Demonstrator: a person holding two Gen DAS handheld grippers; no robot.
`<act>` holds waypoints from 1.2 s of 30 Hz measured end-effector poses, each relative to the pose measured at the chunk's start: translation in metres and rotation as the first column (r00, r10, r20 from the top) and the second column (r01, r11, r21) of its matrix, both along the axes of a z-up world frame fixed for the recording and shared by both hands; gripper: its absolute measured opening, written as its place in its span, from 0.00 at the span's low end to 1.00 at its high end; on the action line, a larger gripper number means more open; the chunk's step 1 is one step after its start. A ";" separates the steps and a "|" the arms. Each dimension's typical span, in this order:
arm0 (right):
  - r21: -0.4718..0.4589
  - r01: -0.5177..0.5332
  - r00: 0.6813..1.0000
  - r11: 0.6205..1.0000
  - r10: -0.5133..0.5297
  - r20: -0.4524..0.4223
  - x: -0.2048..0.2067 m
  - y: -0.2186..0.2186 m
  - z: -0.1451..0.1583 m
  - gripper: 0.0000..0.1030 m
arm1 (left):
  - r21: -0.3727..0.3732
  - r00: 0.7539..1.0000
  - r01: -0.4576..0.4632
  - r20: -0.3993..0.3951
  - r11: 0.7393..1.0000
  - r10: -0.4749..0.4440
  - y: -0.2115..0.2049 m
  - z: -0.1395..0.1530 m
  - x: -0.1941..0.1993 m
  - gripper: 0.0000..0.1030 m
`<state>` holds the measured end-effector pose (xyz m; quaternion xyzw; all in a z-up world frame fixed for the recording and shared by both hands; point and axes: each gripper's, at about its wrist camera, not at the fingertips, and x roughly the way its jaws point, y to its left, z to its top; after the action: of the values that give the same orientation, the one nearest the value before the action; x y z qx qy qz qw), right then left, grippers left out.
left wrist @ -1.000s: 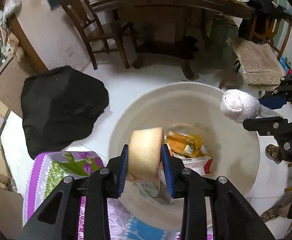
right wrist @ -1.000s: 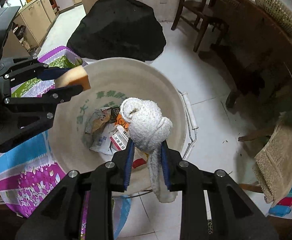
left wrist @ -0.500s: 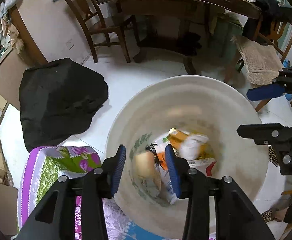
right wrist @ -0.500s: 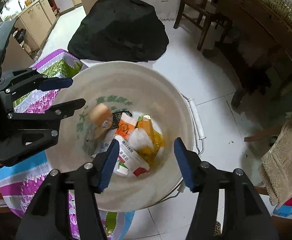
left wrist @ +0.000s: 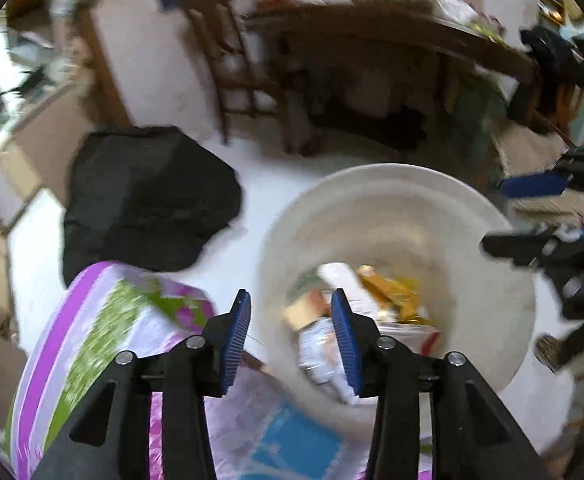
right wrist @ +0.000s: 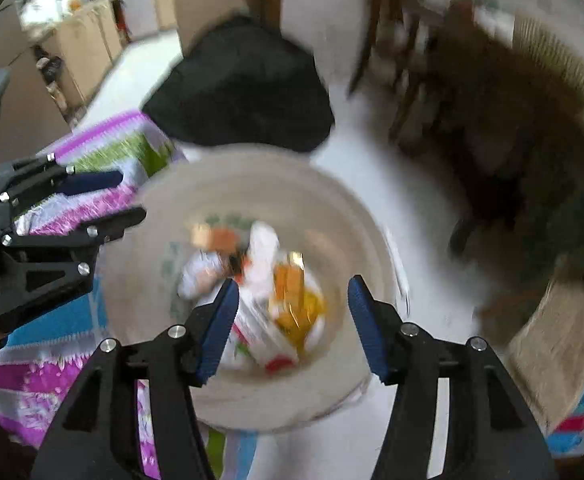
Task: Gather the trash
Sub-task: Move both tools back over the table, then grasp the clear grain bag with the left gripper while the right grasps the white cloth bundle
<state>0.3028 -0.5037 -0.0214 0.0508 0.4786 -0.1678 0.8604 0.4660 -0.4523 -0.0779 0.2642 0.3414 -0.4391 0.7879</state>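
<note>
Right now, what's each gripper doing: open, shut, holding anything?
Left gripper: jaws opening, nothing between them, above the bucket.
Right gripper: open, empty, over the same bucket.

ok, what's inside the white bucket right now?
The white bucket holds a trash pile: yellow wrappers, printed paper packaging, a tan sponge-like block and something white. Blur hides detail, and the pile covers the bucket bottom.

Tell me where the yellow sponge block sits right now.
In the left wrist view the sponge block lies inside the white bucket, on the left of the trash pile beside the yellow wrapper, seen between the open fingers of the left gripper.
</note>
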 end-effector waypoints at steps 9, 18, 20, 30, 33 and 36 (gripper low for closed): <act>-0.137 -0.170 0.920 0.976 0.207 0.332 -0.021 0.140 -0.017 0.53 | -0.103 0.954 -0.217 0.186 0.971 0.233 0.186 -0.024 -0.015 0.59; 0.147 -0.384 0.892 0.911 0.326 0.313 0.027 0.235 -0.067 0.53 | -0.192 0.821 -0.503 0.199 0.843 0.536 0.386 -0.013 0.003 0.80; 0.189 -0.413 0.884 0.891 0.343 0.316 0.041 0.253 -0.069 0.54 | -0.171 0.827 -0.499 0.201 0.850 0.526 0.423 -0.017 0.017 0.82; 0.191 -0.448 0.884 0.873 0.400 0.243 0.129 0.325 -0.088 0.65 | -0.181 0.803 -0.586 0.003 0.790 0.596 0.469 -0.048 0.063 0.83; 0.186 -0.460 0.882 0.868 0.423 0.206 0.146 0.337 -0.095 0.64 | -0.135 0.792 -0.602 0.019 0.787 0.610 0.452 -0.057 0.075 0.83; 0.185 -0.452 0.889 0.872 0.426 0.167 0.159 0.339 -0.104 0.52 | -0.085 0.772 -0.635 -0.029 0.768 0.635 0.439 -0.073 0.094 0.75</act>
<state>0.4614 -0.1645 -0.1250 0.0451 0.4403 0.0893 0.8923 0.5600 -0.0135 -0.1508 0.0979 0.3901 -0.1617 0.9011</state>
